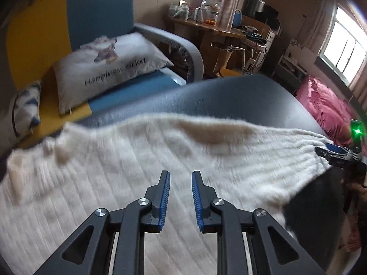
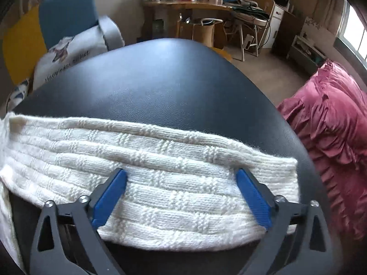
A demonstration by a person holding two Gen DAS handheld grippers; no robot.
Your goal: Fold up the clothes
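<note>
Blue-padded jaws of the right gripper [image 2: 181, 197] sit nearest us, spread wide apart with nothing clamped; the knit lies flat between and beneath them. We cannot tell whether the pads graze the wool.

Cream sweater [image 2: 160, 178] lies on the dark bench [image 2: 160, 87], its folded sleeve or hem band running side to side across the right wrist view, long axis crosswise to the jaws. The band's free end [image 2: 289, 178] stops just right of the right-hand pad.

Left gripper [image 1: 180, 197]: jaws narrowly apart, parallel, empty, hanging over the broad body of the sweater [image 1: 114, 171]. The picture is blurred, so contact is uncertain.

From the left wrist view the right gripper's tip [image 1: 335, 153] shows at the sweater's far right end. We judge the right hand nearer the loose end and better placed for the next fold; the left sits over the middle, fit to pin the cloth.

Beyond: a printed pillow [image 1: 107, 68] on a blue chair [image 1: 101, 9], pink bedding [image 2: 328, 123], a cluttered wooden desk [image 2: 190, 4].
</note>
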